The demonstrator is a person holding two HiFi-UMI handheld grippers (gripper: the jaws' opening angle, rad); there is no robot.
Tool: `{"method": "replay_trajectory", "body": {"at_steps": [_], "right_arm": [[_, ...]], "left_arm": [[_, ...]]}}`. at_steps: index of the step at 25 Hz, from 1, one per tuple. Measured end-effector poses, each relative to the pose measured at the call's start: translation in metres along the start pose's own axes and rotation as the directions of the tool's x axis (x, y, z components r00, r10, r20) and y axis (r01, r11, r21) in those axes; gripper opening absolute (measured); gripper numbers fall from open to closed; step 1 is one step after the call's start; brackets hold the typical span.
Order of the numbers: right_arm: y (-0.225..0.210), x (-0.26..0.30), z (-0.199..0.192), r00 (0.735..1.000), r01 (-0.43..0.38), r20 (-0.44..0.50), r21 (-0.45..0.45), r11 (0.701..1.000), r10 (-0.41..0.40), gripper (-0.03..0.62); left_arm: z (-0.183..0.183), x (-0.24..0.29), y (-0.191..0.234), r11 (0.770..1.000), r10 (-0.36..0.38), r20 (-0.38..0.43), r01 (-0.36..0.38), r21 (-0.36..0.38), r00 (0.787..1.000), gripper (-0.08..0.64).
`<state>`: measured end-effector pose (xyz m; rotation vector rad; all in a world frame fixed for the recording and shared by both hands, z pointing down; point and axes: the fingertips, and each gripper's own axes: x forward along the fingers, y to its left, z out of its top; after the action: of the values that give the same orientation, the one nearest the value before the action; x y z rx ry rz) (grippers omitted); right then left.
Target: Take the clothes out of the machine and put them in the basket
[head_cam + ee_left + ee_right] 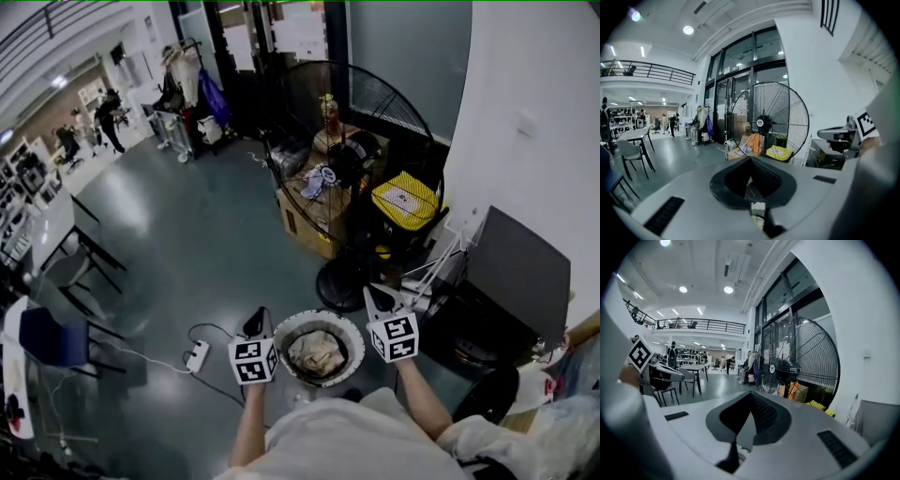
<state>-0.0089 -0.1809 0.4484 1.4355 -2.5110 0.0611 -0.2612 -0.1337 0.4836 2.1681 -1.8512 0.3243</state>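
A round white basket (284, 329) stands on the floor in front of me, with crumpled beige clothes (317, 353) in it. My left gripper (255, 322) hangs just left of the basket's rim and my right gripper (378, 298) just right of it, both above the basket. Each has its jaws together with nothing between them. In the left gripper view the left gripper (751, 160) points level at the fan, and in the right gripper view the right gripper (751, 396) does the same. A dark box-shaped machine (520, 272) stands at the right against the wall.
A big black floor fan (349, 159) stands behind the basket, with cardboard boxes (305, 220) and a yellow bundle (405, 202) by it. A white power strip (197, 356) and its cable lie on the floor to the left. A blue chair (52, 337) and tables stand at far left.
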Motion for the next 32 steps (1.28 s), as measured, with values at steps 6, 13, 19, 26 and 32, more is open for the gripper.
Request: {"method": "replay_trajectory", "body": {"at_steps": [6, 13, 19, 26, 32], "right_arm": [[0.002, 0.001, -0.002, 1.0, -0.009, -0.027, -0.018, 1.0, 0.009, 0.021], [0.002, 0.006, -0.003, 0.999, -0.021, -0.038, -0.022, 1.0, 0.021, 0.021], [0.001, 0.01, -0.002, 0.999, -0.029, -0.044, -0.029, 0.999, 0.028, 0.021], [0.001, 0.015, -0.007, 0.998, -0.046, -0.052, -0.023, 0.999, 0.044, 0.021], [0.003, 0.019, -0.008, 0.997, -0.052, -0.058, -0.02, 0.998, 0.051, 0.021]], "left_arm": [[0.007, -0.003, 0.001, 1.0, 0.009, 0.007, -0.009, 0.0, 1.0, 0.018], [0.01, 0.002, -0.003, 1.0, 0.007, 0.004, -0.007, 0.006, 1.0, 0.018], [0.009, 0.007, -0.006, 1.0, 0.009, -0.004, -0.009, 0.007, 1.0, 0.018], [0.008, 0.01, -0.009, 1.0, 0.013, -0.006, -0.013, 0.007, 1.0, 0.018], [0.009, 0.012, -0.005, 1.0, 0.023, -0.002, -0.023, 0.003, 1.0, 0.018]]}}
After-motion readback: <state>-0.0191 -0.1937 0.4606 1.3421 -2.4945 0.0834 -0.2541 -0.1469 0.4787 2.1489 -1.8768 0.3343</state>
